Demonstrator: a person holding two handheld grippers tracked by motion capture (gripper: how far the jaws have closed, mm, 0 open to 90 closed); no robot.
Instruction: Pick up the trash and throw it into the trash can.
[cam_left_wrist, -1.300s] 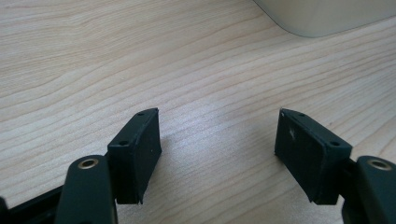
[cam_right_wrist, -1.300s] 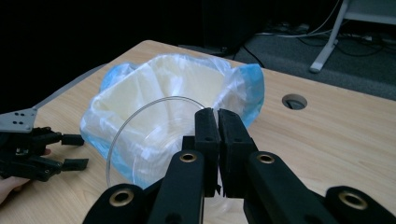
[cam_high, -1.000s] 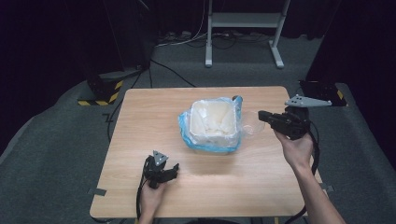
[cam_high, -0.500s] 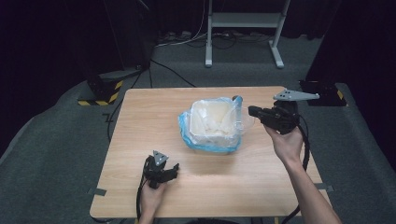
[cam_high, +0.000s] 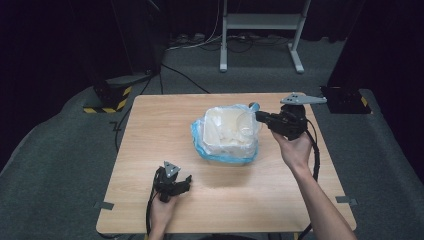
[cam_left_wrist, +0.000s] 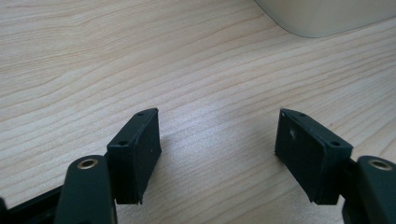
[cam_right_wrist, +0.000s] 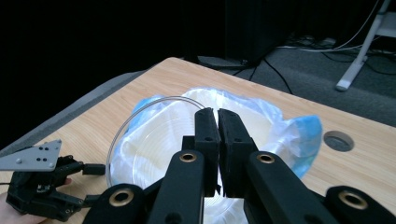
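Note:
A white bin (cam_high: 225, 137) lined with a clear, blue-tinted bag (cam_right_wrist: 299, 130) stands mid-table. My right gripper (cam_high: 260, 118) (cam_right_wrist: 217, 114) hovers at the bin's right rim and points left over it. Its jaws are pressed together on the wall of a clear plastic cup (cam_high: 245, 122) (cam_right_wrist: 140, 135), which hangs above the bin's opening. My left gripper (cam_high: 175, 184) (cam_left_wrist: 217, 135) rests on the wooden table (cam_high: 150, 130) near the front edge, open with nothing between its jaws; it also appears far off in the right gripper view (cam_right_wrist: 88, 169). A corner of the bin (cam_left_wrist: 327, 18) lies beyond it.
A round cable hole (cam_right_wrist: 338, 140) is cut into the table behind the bin. Past the table stand a white metal stand (cam_high: 260, 30), floor cables and a yellow-black striped block (cam_high: 107, 102). A black box (cam_high: 345, 97) sits at the far right.
The right hand has carried its gripper leftward from beside the bin to over the bin's right rim. The left gripper has stayed put.

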